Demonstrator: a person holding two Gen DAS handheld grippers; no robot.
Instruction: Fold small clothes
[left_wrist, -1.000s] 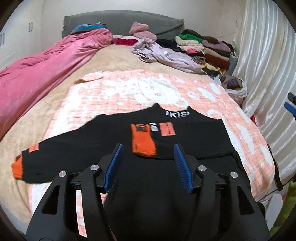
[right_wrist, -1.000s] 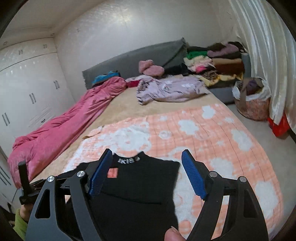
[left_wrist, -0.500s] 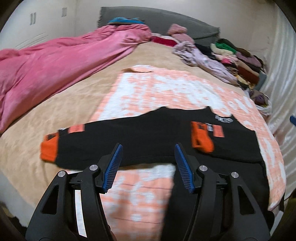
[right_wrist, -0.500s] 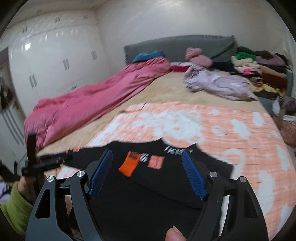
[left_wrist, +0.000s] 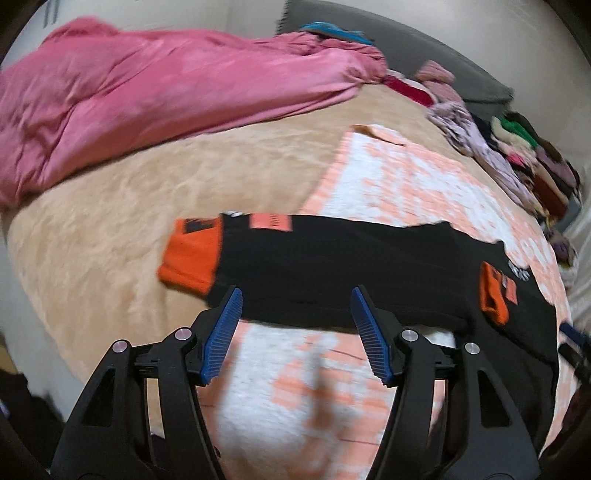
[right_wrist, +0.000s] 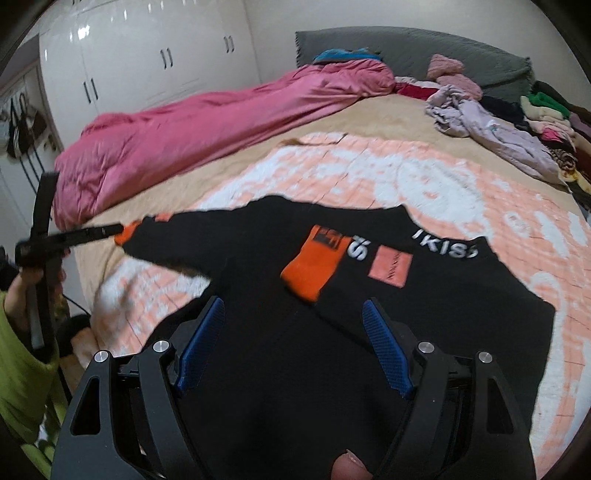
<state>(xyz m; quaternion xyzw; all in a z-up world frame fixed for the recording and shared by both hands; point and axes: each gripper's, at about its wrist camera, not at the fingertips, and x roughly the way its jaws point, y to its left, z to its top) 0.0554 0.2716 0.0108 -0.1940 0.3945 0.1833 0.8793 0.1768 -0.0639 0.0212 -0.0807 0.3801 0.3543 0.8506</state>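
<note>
A black sweater (right_wrist: 388, 332) with orange cuffs lies flat on a peach-and-white blanket (right_wrist: 369, 177) on the bed. Its right sleeve is folded across the chest, orange cuff (right_wrist: 314, 258) near the collar. Its left sleeve (left_wrist: 332, 266) stretches out sideways, orange cuff (left_wrist: 192, 254) on the tan sheet. My left gripper (left_wrist: 295, 321) is open and empty, just short of that sleeve. It also shows in the right wrist view (right_wrist: 88, 232), near the cuff. My right gripper (right_wrist: 295, 343) is open and empty over the sweater's body.
A pink duvet (right_wrist: 207, 125) runs along the bed's left side. A lilac garment (right_wrist: 491, 129) and stacked folded clothes (right_wrist: 550, 122) lie at the far right by the grey headboard (right_wrist: 406, 48). White wardrobes (right_wrist: 147, 55) stand on the left.
Both grippers swung to the left. The left gripper moved from over the sweater's body out to the spread left sleeve. Both stayed open.
</note>
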